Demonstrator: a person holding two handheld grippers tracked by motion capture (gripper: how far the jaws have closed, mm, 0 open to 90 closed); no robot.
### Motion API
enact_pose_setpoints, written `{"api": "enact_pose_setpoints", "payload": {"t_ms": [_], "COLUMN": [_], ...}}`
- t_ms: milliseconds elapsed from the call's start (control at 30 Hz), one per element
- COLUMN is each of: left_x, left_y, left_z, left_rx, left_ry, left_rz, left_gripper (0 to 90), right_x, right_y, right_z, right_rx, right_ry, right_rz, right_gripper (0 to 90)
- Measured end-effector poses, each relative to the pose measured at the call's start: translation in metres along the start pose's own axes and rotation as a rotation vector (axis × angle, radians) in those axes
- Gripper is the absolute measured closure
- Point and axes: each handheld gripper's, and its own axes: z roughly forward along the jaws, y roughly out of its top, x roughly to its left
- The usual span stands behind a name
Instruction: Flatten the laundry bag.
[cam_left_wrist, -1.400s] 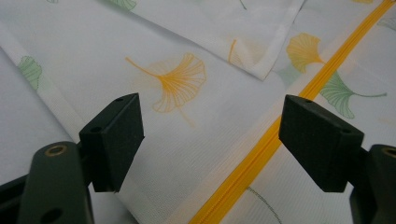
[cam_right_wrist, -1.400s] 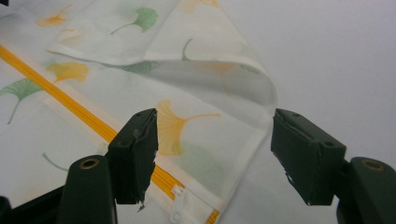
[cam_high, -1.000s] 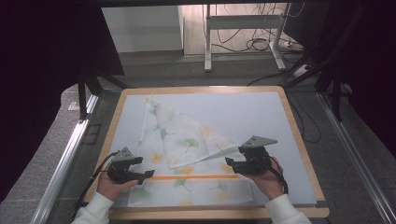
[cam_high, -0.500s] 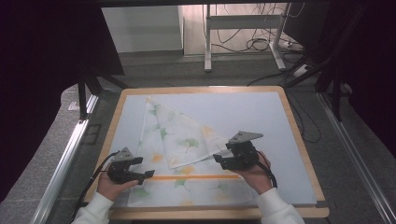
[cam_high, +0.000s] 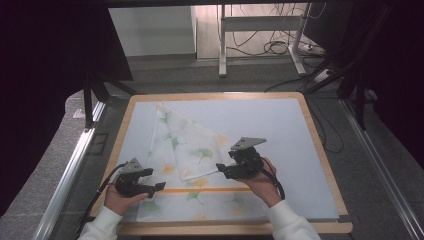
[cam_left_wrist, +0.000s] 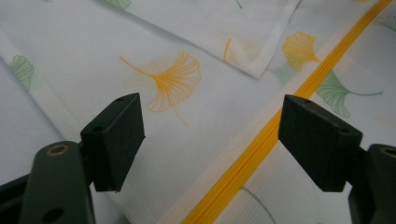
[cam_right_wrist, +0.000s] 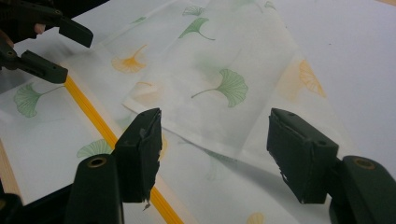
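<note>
A white cloth printed with green and orange ginkgo leaves lies on the pale mat, its upper part folded over into a flap. An orange stripe runs across its lower part. My left gripper is open, low over the cloth's left edge, with the stripe between its jaws. My right gripper is open too, at the lower right corner of the folded flap, with cloth under its jaws. Neither holds anything. The left gripper also appears far off in the right gripper view.
The mat sits on a wooden board with a raised border. Bare mat stretches to the right of the cloth. Beyond the board are dark carpet, a table leg frame and floor cables.
My right gripper has moved left over the cloth, from near the flap's right tip to its lower corner. The flap now lies folded further left. The left gripper has barely moved.
</note>
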Motion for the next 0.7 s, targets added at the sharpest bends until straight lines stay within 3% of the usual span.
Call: {"api": "enact_pose_setpoints", "payload": {"t_ms": [700], "left_x": [-0.001], "left_y": [0.001], "left_z": [0.004], "left_rx": [0.013], "left_ry": [-0.004], "left_rz": [0.011], "left_gripper": [22.4], "right_x": [0.017], "right_y": [0.021], "right_z": [0.040], "right_rx": [0.035], "right_ry": [0.037], "right_rz": [-0.021], "right_gripper": [34.3]}}
